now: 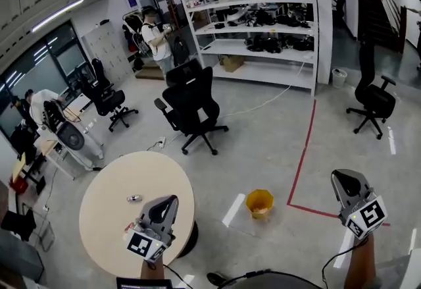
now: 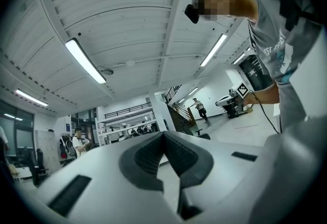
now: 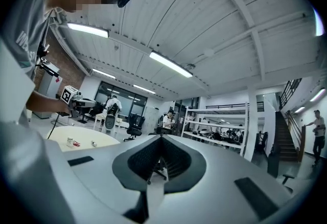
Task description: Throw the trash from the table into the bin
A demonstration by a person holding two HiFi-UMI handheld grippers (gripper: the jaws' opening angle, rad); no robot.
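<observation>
The left hand-held gripper (image 1: 171,200) hovers over the round counter (image 1: 108,222), jaws pressed together on nothing. The right hand-held gripper (image 1: 337,176), likewise closed and empty, hangs above the floor. A small piece of trash (image 1: 134,198) lies on the counter, apart from the yellow bin (image 1: 260,203) standing on the floor.

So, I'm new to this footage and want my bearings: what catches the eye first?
A round beige table fills the lower left, with a small piece of trash on it. A yellow bin stands on the floor to its right, near a red floor line. The left gripper and right gripper are shut and empty.
</observation>
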